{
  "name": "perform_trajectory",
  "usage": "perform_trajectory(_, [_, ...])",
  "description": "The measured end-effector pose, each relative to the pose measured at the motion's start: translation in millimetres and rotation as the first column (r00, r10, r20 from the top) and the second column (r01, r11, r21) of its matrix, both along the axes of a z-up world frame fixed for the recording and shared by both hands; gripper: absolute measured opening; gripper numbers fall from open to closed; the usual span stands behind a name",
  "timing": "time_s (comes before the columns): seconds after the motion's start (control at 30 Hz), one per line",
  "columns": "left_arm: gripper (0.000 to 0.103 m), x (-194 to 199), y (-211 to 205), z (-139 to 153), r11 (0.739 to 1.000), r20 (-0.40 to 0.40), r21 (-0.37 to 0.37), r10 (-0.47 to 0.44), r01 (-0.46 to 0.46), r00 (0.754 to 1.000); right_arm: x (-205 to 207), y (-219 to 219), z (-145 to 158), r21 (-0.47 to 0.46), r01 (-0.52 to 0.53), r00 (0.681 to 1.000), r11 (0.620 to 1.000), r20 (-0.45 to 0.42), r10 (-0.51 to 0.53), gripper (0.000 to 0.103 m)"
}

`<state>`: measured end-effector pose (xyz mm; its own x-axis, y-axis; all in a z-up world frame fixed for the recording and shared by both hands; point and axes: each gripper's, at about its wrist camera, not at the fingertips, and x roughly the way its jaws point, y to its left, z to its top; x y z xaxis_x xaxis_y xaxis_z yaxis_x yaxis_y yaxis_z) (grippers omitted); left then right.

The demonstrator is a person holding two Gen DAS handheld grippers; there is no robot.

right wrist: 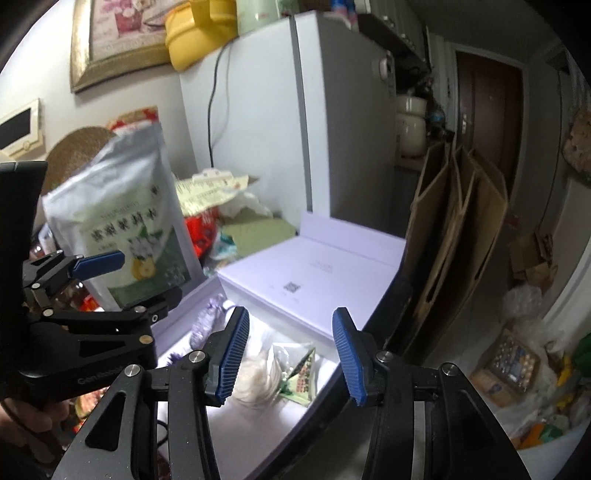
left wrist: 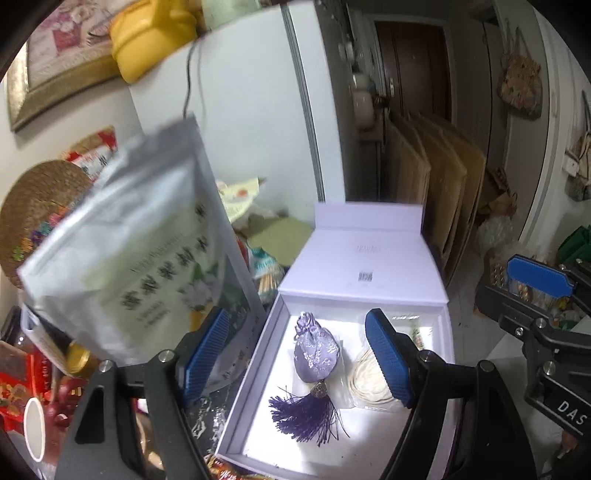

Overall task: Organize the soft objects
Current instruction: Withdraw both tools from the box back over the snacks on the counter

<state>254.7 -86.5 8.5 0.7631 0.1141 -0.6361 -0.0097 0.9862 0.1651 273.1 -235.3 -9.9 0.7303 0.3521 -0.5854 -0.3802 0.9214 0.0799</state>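
Both grippers spread above the lilac box

Left gripper (left wrist: 299, 356) hangs spread and empty over the open lilac box (left wrist: 258, 354). Inside lie a purple tasselled sachet (left wrist: 316, 354), a cream bundle (left wrist: 365, 380) and a green packet (right wrist: 301, 376). Right gripper (right wrist: 290, 356), spread too, pinches nothing.

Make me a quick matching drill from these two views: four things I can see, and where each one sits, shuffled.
Things:
1. purple pouch
2. silver bag
3. yellow container
4. cardboard sheets

Places:
A. on top of the fridge
B. inside the open lilac box
C. leaning upright, right of the fridge
D. standing left of the box

Pairs: 1-B, 2-D, 3-A, 4-C
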Motion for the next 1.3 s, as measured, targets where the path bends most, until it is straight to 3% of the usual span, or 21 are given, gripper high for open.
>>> perform_trajectory(0.23, [0.077,-46.8,-0.8,40.6,1.0,0.106,-0.01,0.007,-0.006,0.994,-38.9,-3.8,35.2,0.019,-0.009,0.997,1.0,0.078,0.007,0.049])
perform_trajectory(0.5, [0.077,-99.4,3.7,61.6,0.998,0.162,-0.06,-0.004,0.014,0.987,-88.9,-3.5,58.0,0.02,-0.031,0.989,0.999,0.143,0.028,0.054])
perform_trajectory(0.57, [0.077,-113.1,4.7,64.8,0.998,0.175,-0.066,-0.005,0.017,0.984,-100.8,-3.9,60.7,0.024,-0.038,0.988,0.999,0.15,0.034,0.06])
perform_trajectory(0.7, [0.08,-135.9,5.6,68.2,0.998,0.199,-0.065,-0.006,0.019,0.98,-123.0,-6.2,65.0,0.03,-0.036,0.987,0.999,0.159,0.031,0.06])
perform_trajectory(1.03, [0.08,-191.6,13.1,64.2,0.997,0.228,-0.082,0.007,0.012,0.974,-181.5,0.4,69.1,0.013,-0.053,0.98,0.999,0.191,0.049,0.076])
perform_trajectory(1.3, [0.08,-220.9,26.6,46.9,0.995,0.193,-0.097,0.038,-0.019,0.981,-211.8,7.9,57.2,0.026,-0.094,0.98,0.995,0.179,0.088,0.076])
